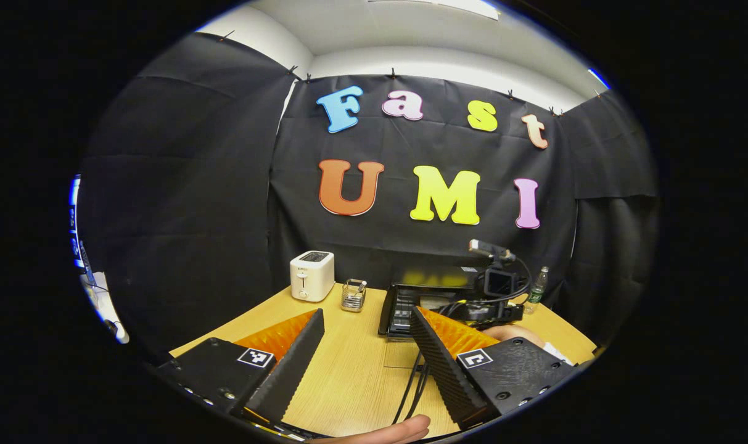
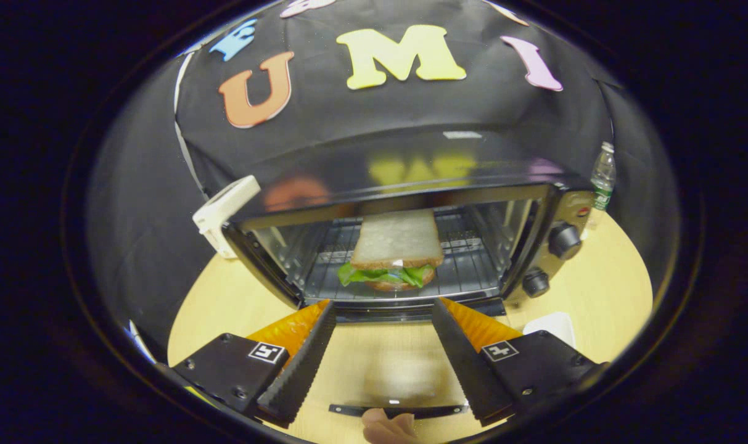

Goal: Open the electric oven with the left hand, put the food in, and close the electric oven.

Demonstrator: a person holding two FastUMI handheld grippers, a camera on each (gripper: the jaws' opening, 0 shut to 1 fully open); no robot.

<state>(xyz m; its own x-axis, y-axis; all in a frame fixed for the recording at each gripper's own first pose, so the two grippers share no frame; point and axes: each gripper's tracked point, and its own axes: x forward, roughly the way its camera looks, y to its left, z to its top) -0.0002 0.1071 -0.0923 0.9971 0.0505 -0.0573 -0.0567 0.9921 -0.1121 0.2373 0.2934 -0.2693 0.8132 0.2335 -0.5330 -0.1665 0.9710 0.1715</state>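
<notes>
sandwich (image 2: 397, 250) lies on the rack inside the open oven (image 2: 410, 185), its door (image 2: 398, 370) folded down flat toward the right gripper (image 2: 383, 320), whose fingers stand apart and empty just in front of the opening. left gripper (image 1: 364, 327) hovers over the table (image 1: 355, 364), fingers apart on nothing, well short of the oven. soft bread and loose lettuce would crush easily, so what likely remains is lifting the stiff, hinged door by its front handle (image 2: 398, 409).
</notes>
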